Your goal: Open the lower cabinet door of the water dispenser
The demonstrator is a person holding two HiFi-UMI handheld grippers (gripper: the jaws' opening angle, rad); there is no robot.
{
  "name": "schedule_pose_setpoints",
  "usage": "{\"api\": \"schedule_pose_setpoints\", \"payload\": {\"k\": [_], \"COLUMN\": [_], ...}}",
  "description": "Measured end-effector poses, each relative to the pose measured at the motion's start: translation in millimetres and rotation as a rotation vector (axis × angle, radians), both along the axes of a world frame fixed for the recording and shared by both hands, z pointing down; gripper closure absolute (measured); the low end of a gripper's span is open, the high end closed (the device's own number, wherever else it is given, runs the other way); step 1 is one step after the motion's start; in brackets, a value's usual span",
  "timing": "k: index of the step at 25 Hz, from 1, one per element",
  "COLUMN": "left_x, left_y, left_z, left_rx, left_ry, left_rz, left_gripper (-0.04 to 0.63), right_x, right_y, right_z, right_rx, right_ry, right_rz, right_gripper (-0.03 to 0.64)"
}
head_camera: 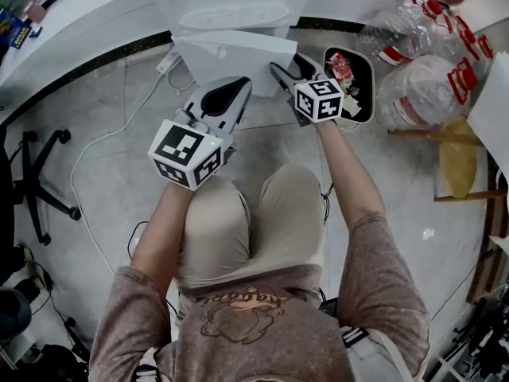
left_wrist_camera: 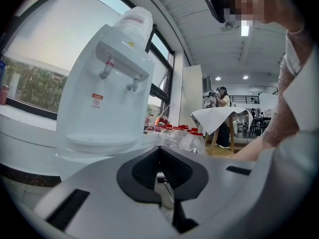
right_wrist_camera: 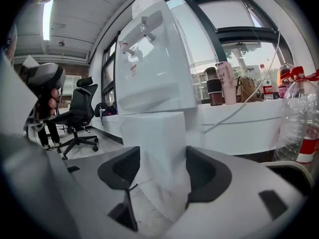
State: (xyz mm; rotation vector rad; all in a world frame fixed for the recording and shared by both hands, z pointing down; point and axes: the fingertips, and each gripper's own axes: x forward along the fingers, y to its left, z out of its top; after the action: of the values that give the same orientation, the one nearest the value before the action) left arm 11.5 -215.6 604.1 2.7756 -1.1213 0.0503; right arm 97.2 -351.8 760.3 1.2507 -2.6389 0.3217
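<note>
One slip may be coming: the right gripper (head_camera: 288, 68) is gaping open toward the smooth cabinet door (right_wrist_camera: 159, 138). The left gripper (head_camera: 237, 86) is idling closed, empty.

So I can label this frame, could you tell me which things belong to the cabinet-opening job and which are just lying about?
Job: water dispenser, its lower cabinet, right gripper open before it, left gripper shut.
Lying about: plastic bottles, waste bin, office chair, wooden stool.

A bin (head_camera: 371, 76) stands right of the water dispenser (head_camera: 231, 14), bottles (head_camera: 417, 94) seemingly beyond
</note>
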Motion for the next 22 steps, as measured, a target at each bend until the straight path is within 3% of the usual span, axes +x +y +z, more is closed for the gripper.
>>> {"api": "schedule_pose_setpoints", "payload": {"k": [9,22], "left_x": [1,5], "left_y": [6,15], "left_z": [-2,-9], "left_rx": [-0.007,0.006], "left_ry": [0.008,0.012], "left_rz": [-0.006,-0.004], "left_gripper": [0.583,0.581], "right_x": [0,-10], "right_y": [30,79], "right_z": [2,3], "right_rx": [0.001,0.034], "right_ry": [0.013,0.072], "right_rz": [-0.012,-0.135], "right_gripper": [0.393,0.440]}}
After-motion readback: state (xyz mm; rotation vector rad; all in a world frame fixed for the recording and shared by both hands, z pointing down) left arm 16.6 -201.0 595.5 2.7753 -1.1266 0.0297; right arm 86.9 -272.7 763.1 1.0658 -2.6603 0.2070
